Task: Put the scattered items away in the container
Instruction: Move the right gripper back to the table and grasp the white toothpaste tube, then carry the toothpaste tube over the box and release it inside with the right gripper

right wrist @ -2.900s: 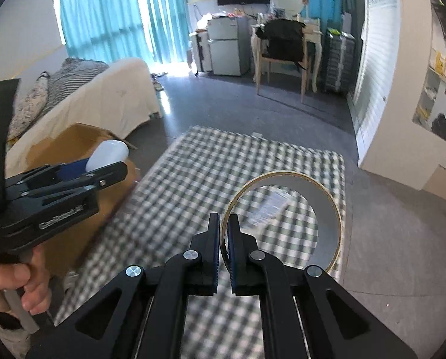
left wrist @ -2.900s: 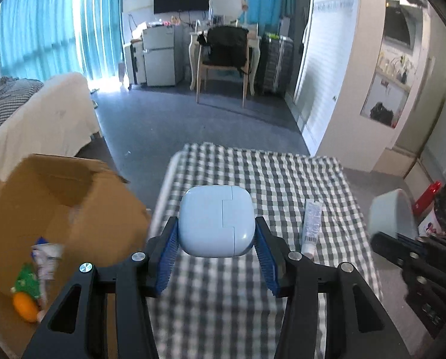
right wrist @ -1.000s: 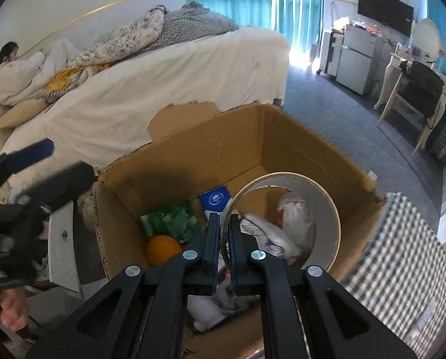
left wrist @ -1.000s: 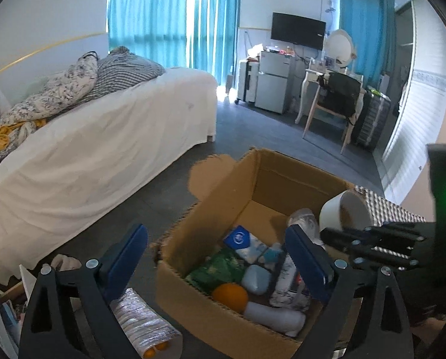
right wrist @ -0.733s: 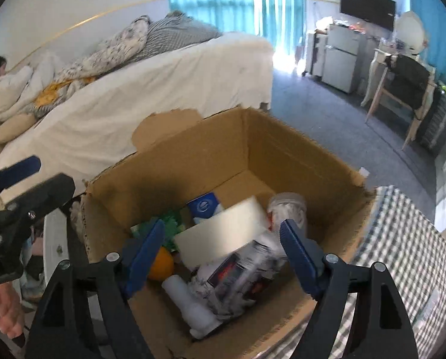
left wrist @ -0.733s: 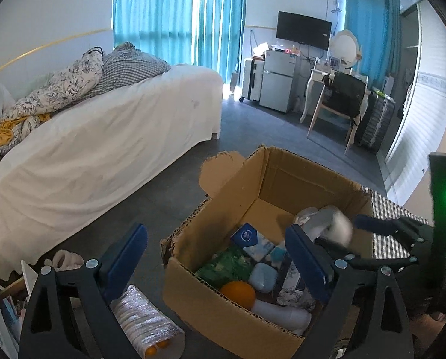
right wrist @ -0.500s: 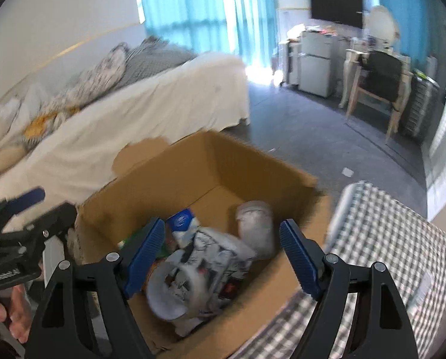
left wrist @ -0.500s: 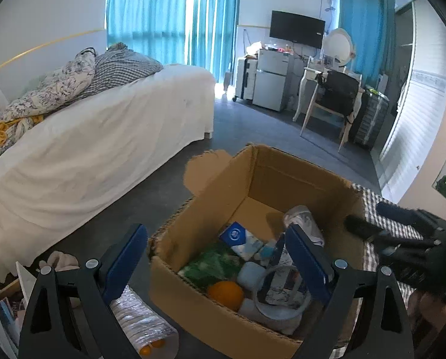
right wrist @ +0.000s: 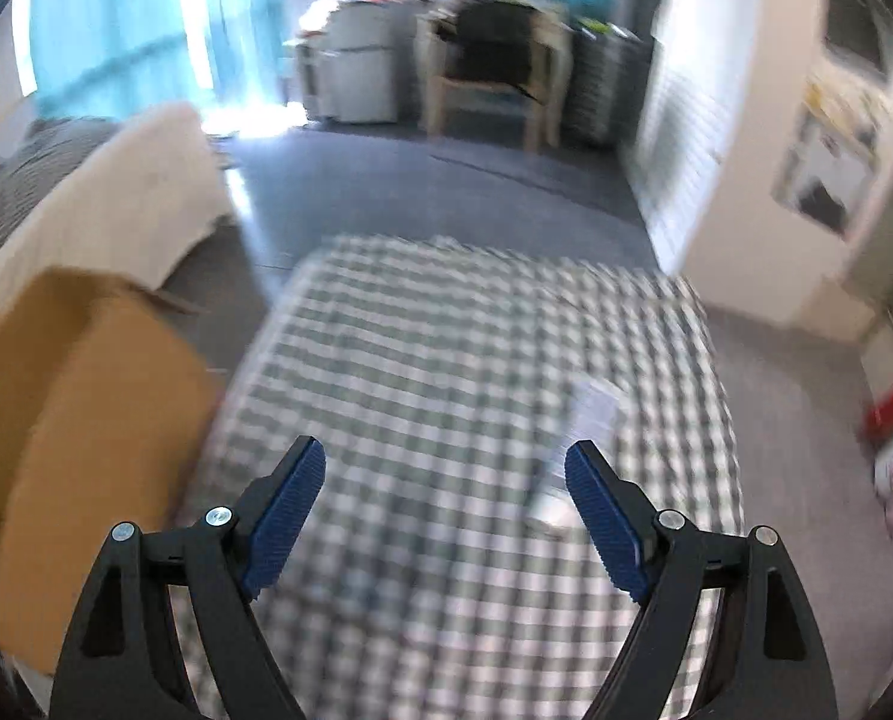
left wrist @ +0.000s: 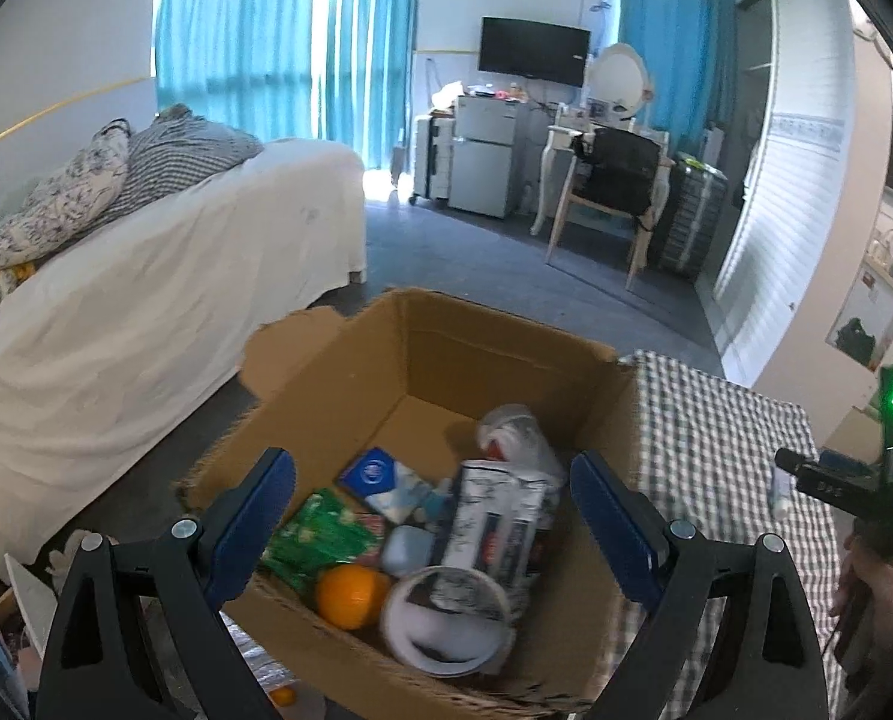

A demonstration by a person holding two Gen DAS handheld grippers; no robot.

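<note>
A cardboard box on the floor is seen between the wide-spread, empty jaws of the left gripper. Inside lie a tape roll, an orange and packets. The right gripper, just opened wide and empty, is held over a checked tablecloth, where a tube lies blurred.
</note>
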